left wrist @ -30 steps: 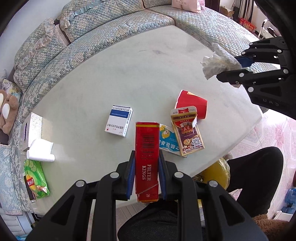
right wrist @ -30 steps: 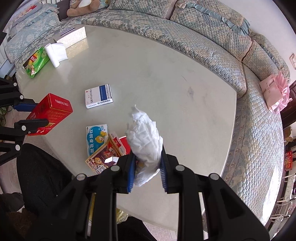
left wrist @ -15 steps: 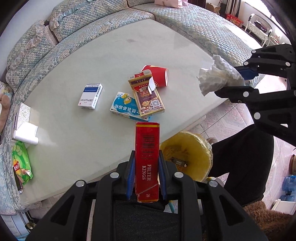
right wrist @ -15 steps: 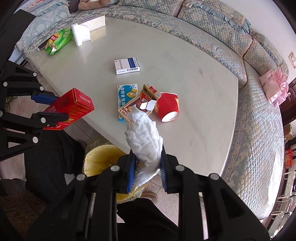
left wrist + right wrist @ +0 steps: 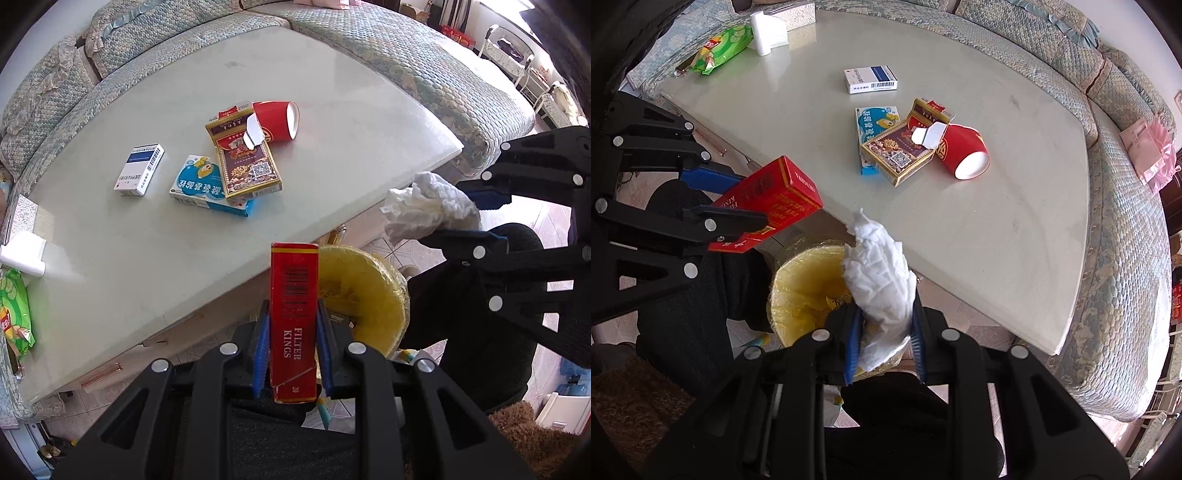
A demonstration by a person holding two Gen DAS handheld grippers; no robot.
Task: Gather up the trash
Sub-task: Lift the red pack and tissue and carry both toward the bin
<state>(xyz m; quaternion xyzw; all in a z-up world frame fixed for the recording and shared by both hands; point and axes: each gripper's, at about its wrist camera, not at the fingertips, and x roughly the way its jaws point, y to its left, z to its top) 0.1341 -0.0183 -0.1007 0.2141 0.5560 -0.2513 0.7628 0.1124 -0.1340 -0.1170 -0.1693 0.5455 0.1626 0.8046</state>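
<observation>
- Pale marble-look table with a curved quilted blue-green sofa wrapped around its far side.
- Below the table's near edge, on the tiled floor, stands a round bin lined with a yellow plastic bag.
- Left gripper is clamped on a tall red cigarette carton printed "FILTER KINGS", held upright, with the yellow bin just behind it in the left wrist view.
- Right gripper is clamped on a crumpled white paper tissue, which sticks up from the blue pads over the bin's rim.
- On the table lie a red paper cup on its side, touching an open gold-and-maroon cigarette pack; that pack overlaps a light-blue cartoon medicine box.
- Apart from these sits a white-and-blue small box.
- Far corner: a green snack packet beside a white tissue roll.
- A person's dark-trousered legs are beside the bin.
</observation>
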